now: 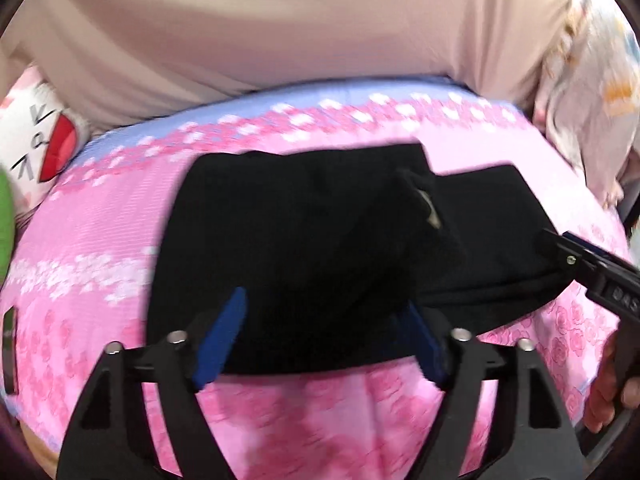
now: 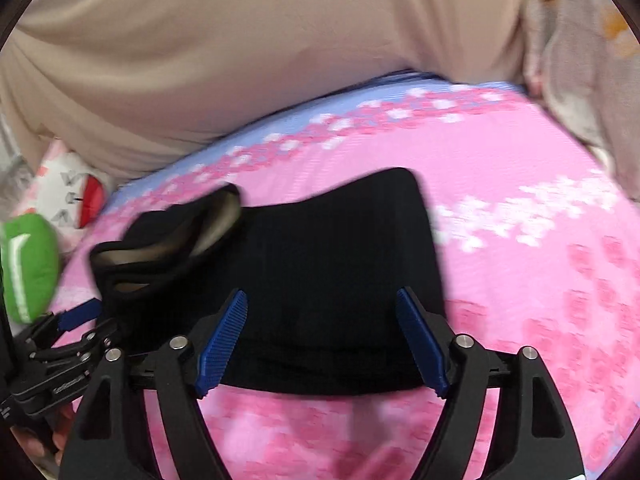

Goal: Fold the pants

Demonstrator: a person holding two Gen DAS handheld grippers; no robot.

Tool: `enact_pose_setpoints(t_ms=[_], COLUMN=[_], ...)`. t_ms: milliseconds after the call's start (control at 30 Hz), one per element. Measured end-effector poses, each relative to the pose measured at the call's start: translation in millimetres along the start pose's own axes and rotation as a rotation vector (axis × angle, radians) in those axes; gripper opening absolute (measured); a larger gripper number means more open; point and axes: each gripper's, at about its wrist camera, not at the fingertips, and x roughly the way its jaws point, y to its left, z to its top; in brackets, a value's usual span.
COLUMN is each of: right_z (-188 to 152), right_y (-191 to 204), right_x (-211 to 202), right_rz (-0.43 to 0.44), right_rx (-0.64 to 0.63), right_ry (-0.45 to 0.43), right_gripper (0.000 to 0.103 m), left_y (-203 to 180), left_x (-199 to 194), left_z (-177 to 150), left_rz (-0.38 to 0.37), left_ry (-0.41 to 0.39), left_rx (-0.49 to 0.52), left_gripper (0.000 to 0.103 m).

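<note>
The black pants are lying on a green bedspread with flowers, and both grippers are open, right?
Not quite: the bedspread is pink, as the right wrist view shows. The black pants do lie on it, and the left hand-held gripper and right hand-held gripper are open.

So the pants (image 1: 320, 248) are plain black, no pattern, with a bit of tan lining at the waistband (image 2: 218, 220). The bedsheet (image 1: 100, 240) is pink with darker pink roses and bands of white blossoms, plus a lavender-blue strip along the far edge. Both grippers (image 2: 320, 336) are black with blue ribbed pads (image 2: 222, 340). Beige curtain (image 1: 280, 20) behind, bright green plush (image 2: 28, 268) far left.
</note>
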Motion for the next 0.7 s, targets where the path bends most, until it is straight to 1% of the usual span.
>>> enact_pose_setpoints(t_ms=[67,100,133,167,200,233,267,300,333,367,400,467,500,533,567,600,633,667,700], right_z=[10,14,18,20,22,23,23,22,20,18,17,10,7,6,6,10,19,29,41], right_y=[15,24,33,40,45,48,51,51,53,55,59,73,81,92,99,107,112,114,115], right_x=[12,17,25,30,34,39,47,53,62,70,75,85,87,90,91,89,79,66,48], right_rz=[0.097,0.124,0.148,0.164,0.177,0.191,0.213,0.221,0.234,0.232,0.22,0.208,0.203,0.186,0.161,0.169,0.204,0.217,0.228], right_rx=[0.004,-0.001,-0.01,-0.013,-0.011,-0.006,0.01,0.026,0.047,0.05,0.045,0.007,-0.016,-0.043,-0.068,-0.087,-0.092,-0.1,-0.112], right_ry=[0.028,0.041,0.056,0.066,0.073,0.083,0.104,0.121,0.151,0.177,0.193,0.215,0.203,0.198,0.195,0.188,0.163,0.133,0.087], right_gripper=[0.076,0.076,0.076,0.076,0.076,0.078,0.08,0.08,0.08,0.08,0.08,0.084,0.075,0.065,0.041,0.024,0.021,0.013,0.009], left_y=[18,28,36,46,58,70,77,84,93,99,104,115,118,121,122,124,125,127,127], left_x=[-19,-30,-39,-47,-59,-63,-66,-68,-66,-63,-59,-49,-44,-40,-37,-35,-35,-37,-38], left_z=[-3,-5,-8,-9,-13,-16,-18,-22,-26,-28,-30,-35,-36,-36,-37,-36,-36,-34,-32], left_rz=[0.002,0.016,0.025,0.019,-0.001,-0.002,0.012,0.041,0.094,0.121,0.14,0.145,0.143,0.137,0.136,0.138,0.136,0.131,0.128], left_ry=[-0.025,-0.042,-0.053,-0.062,-0.074,-0.084,-0.088,-0.09,-0.085,-0.077,-0.066,-0.038,-0.024,-0.014,-0.007,-0.001,0.0,-0.003,-0.007], left_rx=[-0.034,-0.058,-0.075,-0.091,-0.114,-0.134,-0.145,-0.152,-0.157,-0.16,-0.167,-0.189,-0.199,-0.207,-0.214,-0.222,-0.223,-0.231,-0.234], left_gripper=[0.084,0.084,0.085,0.088,0.089,0.09,0.091,0.092,0.092,0.092,0.092,0.091,0.091,0.091,0.091,0.091,0.091,0.091,0.091])
